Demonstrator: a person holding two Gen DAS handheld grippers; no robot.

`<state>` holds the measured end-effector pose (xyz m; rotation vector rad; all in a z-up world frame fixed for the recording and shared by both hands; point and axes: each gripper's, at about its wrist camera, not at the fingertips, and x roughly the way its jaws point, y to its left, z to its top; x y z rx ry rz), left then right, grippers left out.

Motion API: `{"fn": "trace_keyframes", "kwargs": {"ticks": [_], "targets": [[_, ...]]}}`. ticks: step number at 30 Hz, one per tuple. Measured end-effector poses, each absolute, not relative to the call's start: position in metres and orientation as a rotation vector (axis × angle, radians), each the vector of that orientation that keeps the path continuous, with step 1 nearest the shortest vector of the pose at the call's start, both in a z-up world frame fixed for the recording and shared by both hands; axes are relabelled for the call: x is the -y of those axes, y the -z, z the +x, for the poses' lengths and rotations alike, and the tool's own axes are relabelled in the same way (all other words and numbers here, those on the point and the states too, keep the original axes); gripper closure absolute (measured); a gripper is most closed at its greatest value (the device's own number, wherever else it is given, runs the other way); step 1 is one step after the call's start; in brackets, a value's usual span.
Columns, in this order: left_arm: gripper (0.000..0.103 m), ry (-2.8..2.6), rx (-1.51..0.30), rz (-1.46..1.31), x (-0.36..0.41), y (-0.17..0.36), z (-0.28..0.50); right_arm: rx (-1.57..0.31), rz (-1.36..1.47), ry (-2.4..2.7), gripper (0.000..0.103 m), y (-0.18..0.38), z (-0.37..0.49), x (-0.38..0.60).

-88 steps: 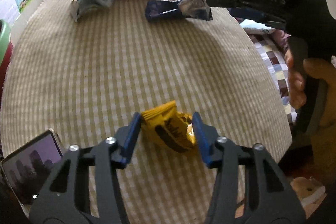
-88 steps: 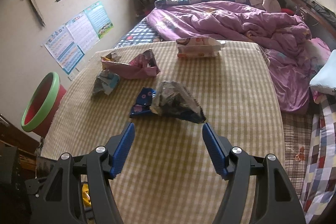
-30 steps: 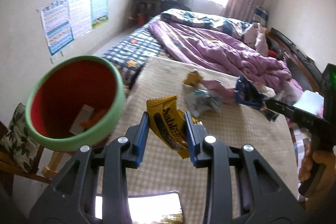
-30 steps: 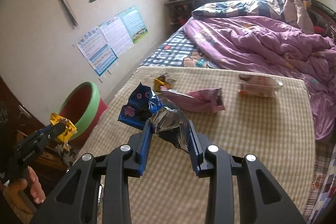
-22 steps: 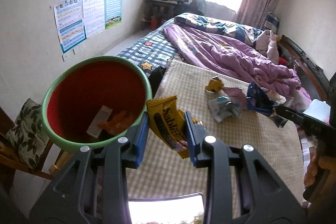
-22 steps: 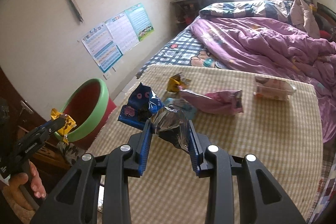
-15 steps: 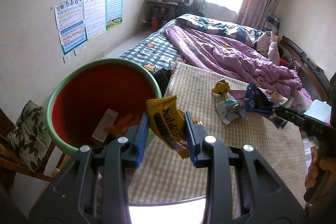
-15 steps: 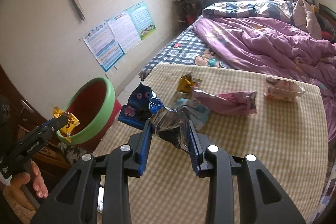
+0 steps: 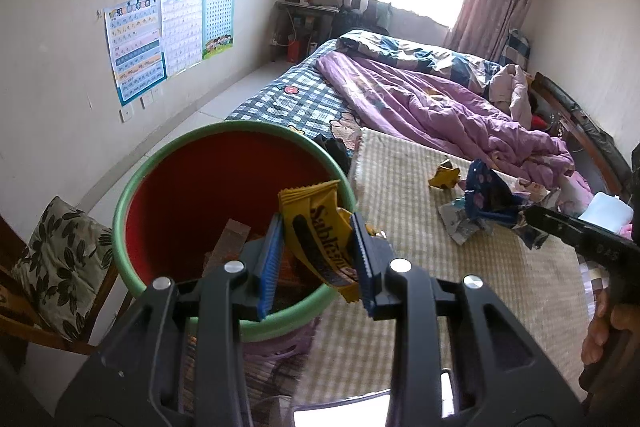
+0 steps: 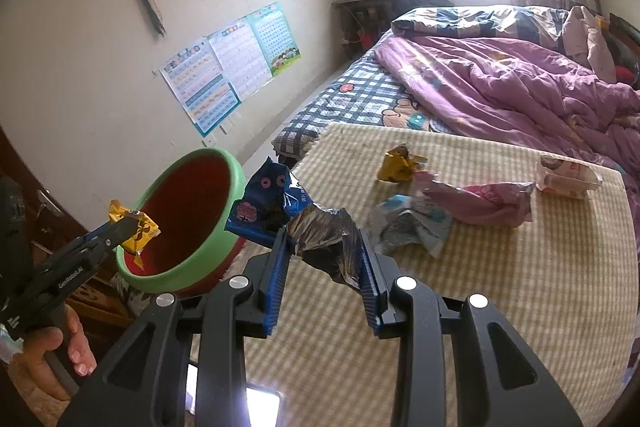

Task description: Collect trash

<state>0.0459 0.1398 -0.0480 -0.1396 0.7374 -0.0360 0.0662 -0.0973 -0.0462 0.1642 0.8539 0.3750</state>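
Note:
My left gripper (image 9: pixel 316 259) is shut on a yellow snack wrapper (image 9: pixel 320 235) and holds it over the near rim of the red bin with a green rim (image 9: pixel 132 187); several scraps lie inside the bin. The right wrist view shows the same gripper (image 10: pixel 124 227), wrapper (image 10: pixel 138 231) and bin (image 10: pixel 236 183) at the left. My right gripper (image 10: pixel 324 267) is shut on a blue and silver wrapper (image 10: pixel 320 235), held above the checked table (image 10: pixel 520 287). This gripper also shows in the left wrist view (image 9: pixel 532 215).
On the table lie a small yellow wrapper (image 10: pixel 398 165), a pale blue wrapper (image 10: pixel 412 227), a pink wrapper (image 10: pixel 484 203) and a clear white packet (image 10: pixel 568 179). A bed with a purple quilt (image 10: pixel 520 79) stands behind. A cushioned chair (image 9: pixel 56 263) is left of the bin.
My left gripper has carried the yellow wrapper from the table to over the bin. My right gripper has shifted left towards the bin with its wrapper held.

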Motion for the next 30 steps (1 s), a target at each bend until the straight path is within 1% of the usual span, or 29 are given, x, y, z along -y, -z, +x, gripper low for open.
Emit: {"fn": "trace_keyframes", "kwargs": {"ticks": [6, 15, 30], "targets": [[0.071, 0.035, -0.736, -0.139, -0.140, 0.048, 0.046, -0.849, 0.162, -0.371, 0.071, 0.044, 0.065, 0.076], [0.071, 0.039, -0.744, -0.141, -0.165, 0.054, 0.048, -0.851, 0.155, -0.371, 0.071, 0.043, 0.063, 0.049], [0.071, 0.053, -0.771, -0.140, -0.182, 0.067, 0.056, -0.863, 0.144, -0.369, 0.071, 0.048, 0.065, 0.024]]}}
